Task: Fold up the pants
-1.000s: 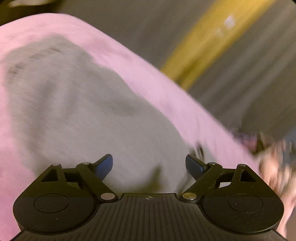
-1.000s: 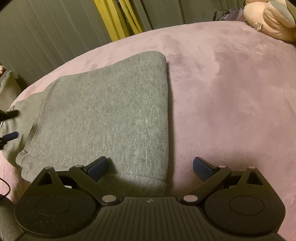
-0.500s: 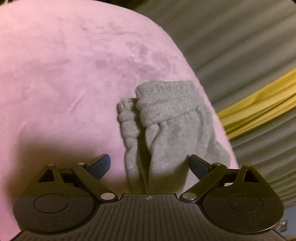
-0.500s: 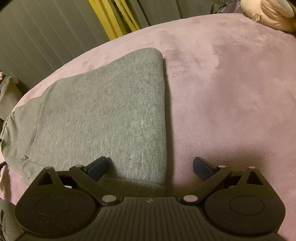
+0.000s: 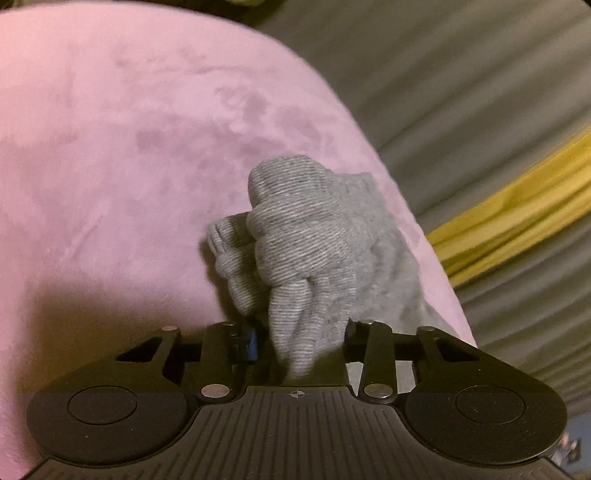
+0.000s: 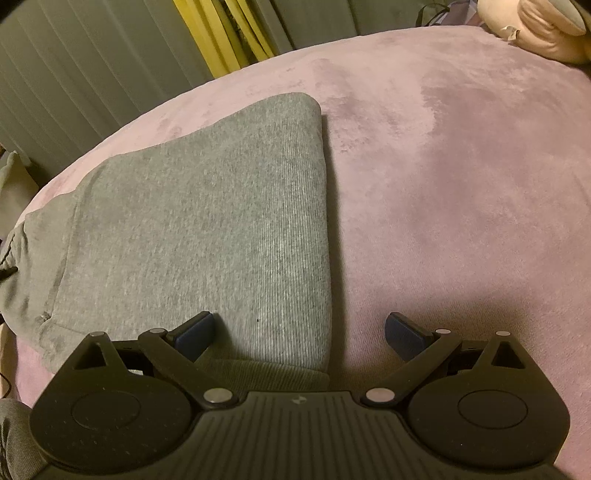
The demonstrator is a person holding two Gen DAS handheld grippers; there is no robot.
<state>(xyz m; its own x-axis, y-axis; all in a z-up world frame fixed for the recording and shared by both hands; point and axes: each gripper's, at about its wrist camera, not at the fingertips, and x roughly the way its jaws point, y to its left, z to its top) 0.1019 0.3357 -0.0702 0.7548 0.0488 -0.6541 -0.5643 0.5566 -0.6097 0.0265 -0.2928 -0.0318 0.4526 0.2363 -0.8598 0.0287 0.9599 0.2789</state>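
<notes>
Left wrist view: the left claw (image 5: 299, 341) is closing, its jaws drawn in around a bunched fold of the gray pants (image 5: 314, 251), with the ribbed cloth gathered between the pads and rising in a crumpled lump just ahead. Around it spreads the pink blanket (image 5: 110, 166); gray pleated curtains (image 5: 480, 92) and a yellow strip (image 5: 517, 206) hang beyond. In the right wrist view, the right claw (image 6: 299, 334) stands wide open and holds nothing, its left pad over the folded pants (image 6: 207, 229) and its right pad over bare blanket (image 6: 461, 184). The pants lie flat, folded, on the left part of the blanket. A stuffed toy (image 6: 535, 33) sits at the far right corner.
</notes>
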